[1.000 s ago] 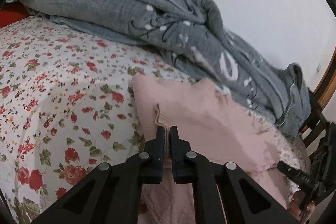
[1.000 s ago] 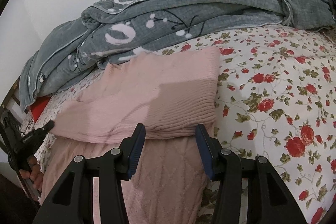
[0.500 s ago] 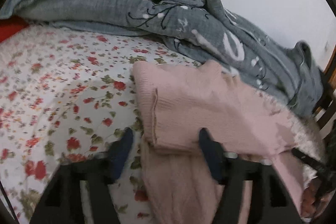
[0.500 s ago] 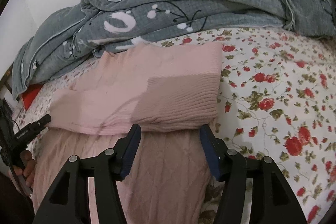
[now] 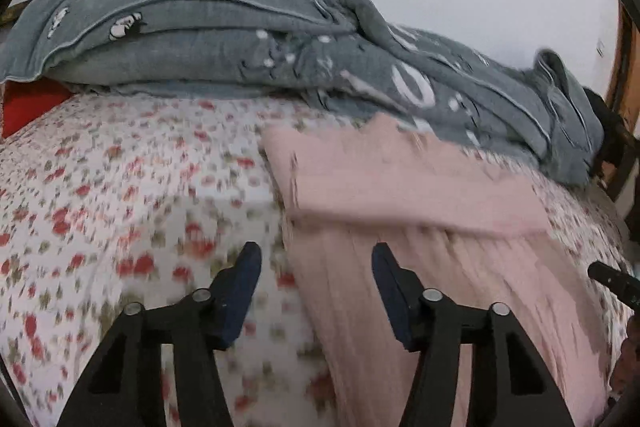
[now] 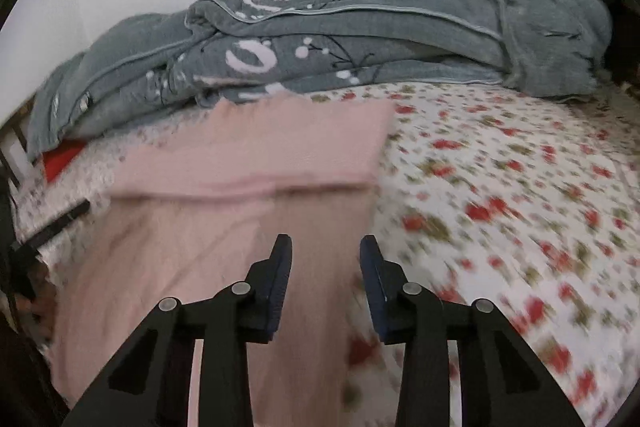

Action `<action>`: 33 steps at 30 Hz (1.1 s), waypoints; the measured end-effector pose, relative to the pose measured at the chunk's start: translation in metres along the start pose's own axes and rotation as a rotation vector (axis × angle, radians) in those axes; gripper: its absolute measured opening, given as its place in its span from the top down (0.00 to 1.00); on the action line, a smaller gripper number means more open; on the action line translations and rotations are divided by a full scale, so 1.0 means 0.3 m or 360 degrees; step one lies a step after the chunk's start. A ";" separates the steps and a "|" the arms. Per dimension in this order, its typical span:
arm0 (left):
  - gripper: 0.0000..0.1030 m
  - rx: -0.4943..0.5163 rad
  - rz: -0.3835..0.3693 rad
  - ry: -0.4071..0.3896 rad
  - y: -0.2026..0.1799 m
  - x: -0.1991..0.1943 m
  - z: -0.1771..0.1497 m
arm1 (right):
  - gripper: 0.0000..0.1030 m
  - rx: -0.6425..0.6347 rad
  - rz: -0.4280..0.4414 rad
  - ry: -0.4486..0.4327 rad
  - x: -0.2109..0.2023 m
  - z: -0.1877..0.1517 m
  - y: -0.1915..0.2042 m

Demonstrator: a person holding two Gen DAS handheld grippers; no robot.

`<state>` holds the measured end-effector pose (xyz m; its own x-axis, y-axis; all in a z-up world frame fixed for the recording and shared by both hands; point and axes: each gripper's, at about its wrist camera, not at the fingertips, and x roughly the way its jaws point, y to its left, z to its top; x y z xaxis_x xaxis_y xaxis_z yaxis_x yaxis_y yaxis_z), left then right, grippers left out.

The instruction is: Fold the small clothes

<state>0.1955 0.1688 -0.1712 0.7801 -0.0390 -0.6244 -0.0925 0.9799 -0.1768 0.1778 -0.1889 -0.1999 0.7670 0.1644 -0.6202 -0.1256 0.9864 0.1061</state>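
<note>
Both hand-held grippers (image 5: 316, 259) (image 6: 325, 251) tilt down, closing, over pink sweater (image 6: 248, 163).

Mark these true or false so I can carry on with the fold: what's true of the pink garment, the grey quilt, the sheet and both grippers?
1. The pink garment has its far part folded over the near part. True.
2. The left gripper clamps the garment. False: nothing is between its closing jaws.
3. The grey quilt lies bunched behind the garment. True.
4. The bedsheet is plain white. False: it has red flowers.
5. The right gripper is clamped on the quilt. False: it is above the garment, empty, its jaws closing.
</note>
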 end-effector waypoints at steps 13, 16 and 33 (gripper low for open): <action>0.41 -0.0097 -0.0251 0.0256 -0.023 -0.289 -0.350 | 0.58 -0.0013 0.0195 0.0140 -0.229 -0.338 0.007; 0.41 -0.0081 -0.0197 0.0231 -0.026 -0.323 -0.389 | 0.58 -0.0061 0.0201 0.0128 -0.251 -0.387 0.039; 0.94 -0.0382 -0.0435 0.0220 0.068 -0.397 -0.452 | 0.94 0.0087 0.0339 0.0031 -0.334 -0.401 0.009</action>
<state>0.0168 0.1668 -0.2037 0.7069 -0.3343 -0.6233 -0.0477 0.8567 -0.5136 0.0249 -0.2022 -0.2310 0.7145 0.3698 -0.5939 -0.2491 0.9277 0.2780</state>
